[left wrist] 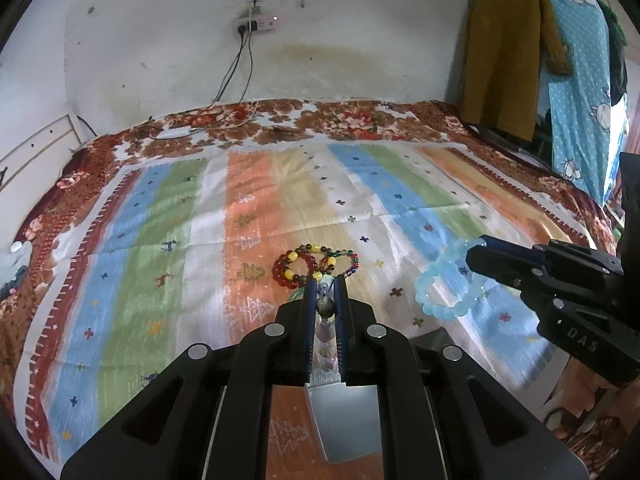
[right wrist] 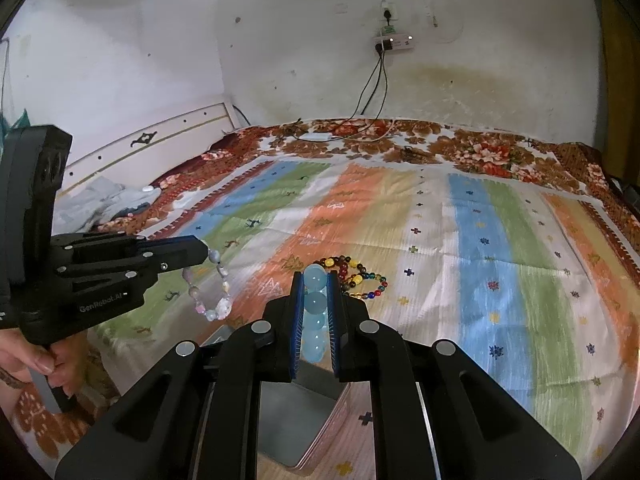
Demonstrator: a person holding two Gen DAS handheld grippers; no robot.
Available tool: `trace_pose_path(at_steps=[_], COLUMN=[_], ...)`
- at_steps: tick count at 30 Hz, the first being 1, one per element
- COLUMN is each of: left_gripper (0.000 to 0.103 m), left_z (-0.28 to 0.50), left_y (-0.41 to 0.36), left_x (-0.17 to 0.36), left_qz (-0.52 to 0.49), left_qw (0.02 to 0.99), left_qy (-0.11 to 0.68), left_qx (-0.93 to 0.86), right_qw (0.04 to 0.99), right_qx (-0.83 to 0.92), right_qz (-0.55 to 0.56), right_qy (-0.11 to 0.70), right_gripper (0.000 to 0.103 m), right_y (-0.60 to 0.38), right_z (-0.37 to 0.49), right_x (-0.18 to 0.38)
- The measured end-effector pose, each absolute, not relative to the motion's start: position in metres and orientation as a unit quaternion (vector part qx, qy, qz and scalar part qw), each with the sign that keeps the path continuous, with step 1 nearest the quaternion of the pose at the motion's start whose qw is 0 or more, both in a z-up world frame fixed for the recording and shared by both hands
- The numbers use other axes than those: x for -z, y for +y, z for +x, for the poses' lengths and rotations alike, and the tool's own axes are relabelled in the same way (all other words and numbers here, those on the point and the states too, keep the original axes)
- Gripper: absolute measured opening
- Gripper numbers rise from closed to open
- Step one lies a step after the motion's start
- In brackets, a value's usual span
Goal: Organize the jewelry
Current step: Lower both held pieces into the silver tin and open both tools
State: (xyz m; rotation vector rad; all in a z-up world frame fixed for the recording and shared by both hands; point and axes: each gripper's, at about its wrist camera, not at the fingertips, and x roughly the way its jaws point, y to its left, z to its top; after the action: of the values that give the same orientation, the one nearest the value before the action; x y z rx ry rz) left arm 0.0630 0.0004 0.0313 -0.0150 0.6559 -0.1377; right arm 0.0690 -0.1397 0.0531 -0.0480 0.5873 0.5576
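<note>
My left gripper (left wrist: 325, 280) is shut on a pastel bead bracelet (left wrist: 325, 336), which runs back between its fingers. From the right wrist view that bracelet (right wrist: 216, 304) hangs as a loop under the left gripper (right wrist: 204, 254). My right gripper (right wrist: 314, 276) is shut on a light blue bead bracelet (right wrist: 314, 320). In the left wrist view this bracelet (left wrist: 440, 284) dangles from the right gripper (left wrist: 478, 250). Both grippers hover above an open metal tin (right wrist: 292, 420) (left wrist: 344, 412). A red-and-yellow bracelet (left wrist: 294, 266) and a multicoloured one (left wrist: 346, 262) lie on the striped cloth (left wrist: 160, 240) just beyond.
The floral bedspread (left wrist: 348, 120) reaches the wall, where a power strip (left wrist: 256, 24) hangs with cables trailing onto the bed. Clothes (left wrist: 504, 52) hang at the right. A white headboard (right wrist: 160, 148) and crumpled fabric (right wrist: 100, 200) are at the left. A hand (right wrist: 36, 364) holds the left gripper's handle.
</note>
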Motion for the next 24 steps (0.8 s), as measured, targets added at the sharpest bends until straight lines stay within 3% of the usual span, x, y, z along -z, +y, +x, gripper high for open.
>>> trace_pose_path(at_steps=[24], left_gripper=[0.009], left_z=[0.03], left_y=[-0.019], left_x=[-0.022], left_qz=[0.019], left_qw=[0.934], left_qy=[0.338], left_qx=[0.111], right_qw=[0.9], right_qx=[-0.309], right_qz=[-0.04], right_qy=[0.305], right_gripper=[0.012], right_y=[-0.13], right_z=[0.03], right_x=[-0.041])
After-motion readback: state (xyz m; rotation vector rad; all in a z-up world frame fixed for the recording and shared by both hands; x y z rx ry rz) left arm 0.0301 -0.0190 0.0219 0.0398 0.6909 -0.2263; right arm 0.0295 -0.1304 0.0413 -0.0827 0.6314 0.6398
